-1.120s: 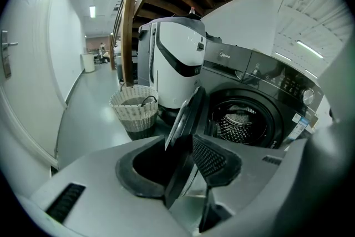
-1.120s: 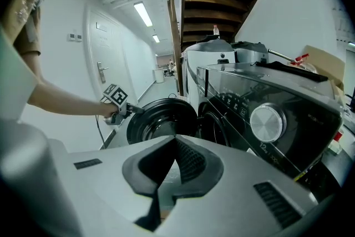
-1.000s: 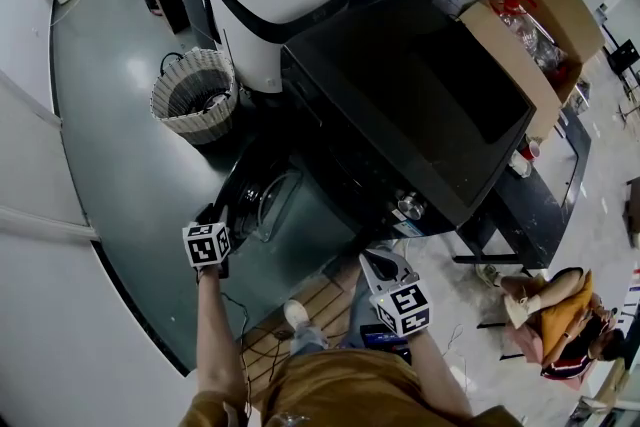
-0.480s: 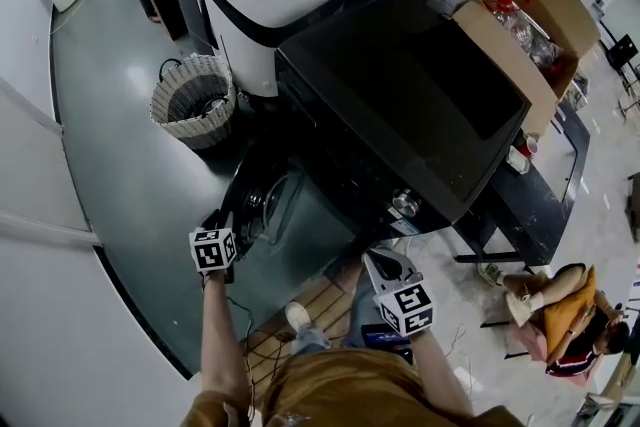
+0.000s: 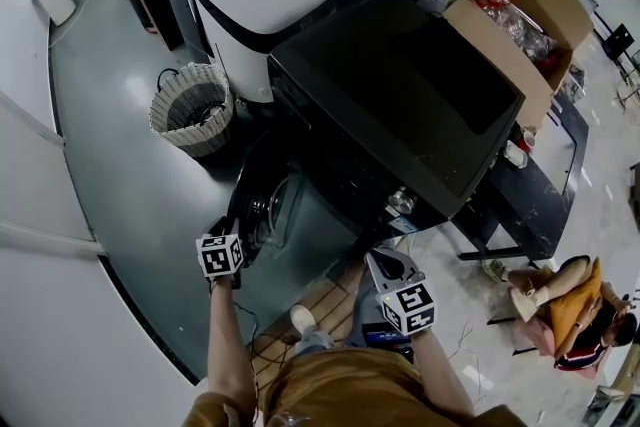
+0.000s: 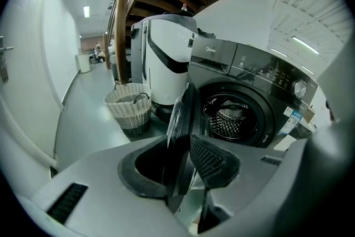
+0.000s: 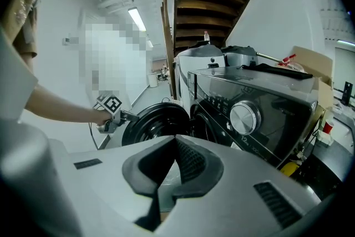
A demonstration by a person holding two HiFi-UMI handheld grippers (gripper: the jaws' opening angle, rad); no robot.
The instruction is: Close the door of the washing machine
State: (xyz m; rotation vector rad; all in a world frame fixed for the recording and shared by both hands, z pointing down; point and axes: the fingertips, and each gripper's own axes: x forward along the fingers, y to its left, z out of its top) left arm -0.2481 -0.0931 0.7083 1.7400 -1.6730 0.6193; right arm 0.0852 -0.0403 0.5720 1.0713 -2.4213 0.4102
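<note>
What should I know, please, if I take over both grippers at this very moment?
Left gripper: its jaws have just been closing, with the edge of the door between them; a firm grip is unclear.
Right gripper: shut, empty, clear of the washing machine.
The door stands open and the drum is exposed.
Done: left gripper is at the door edge.
Left: swing the door shut until it latches.

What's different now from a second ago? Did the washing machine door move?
The left gripper slid a little toward the washing machine, and its jaws have been closing on the edge of the door, which sits between them. The door looks nudged slightly inward but is still open. The right gripper, shut and empty, and the basket stayed put.
</note>
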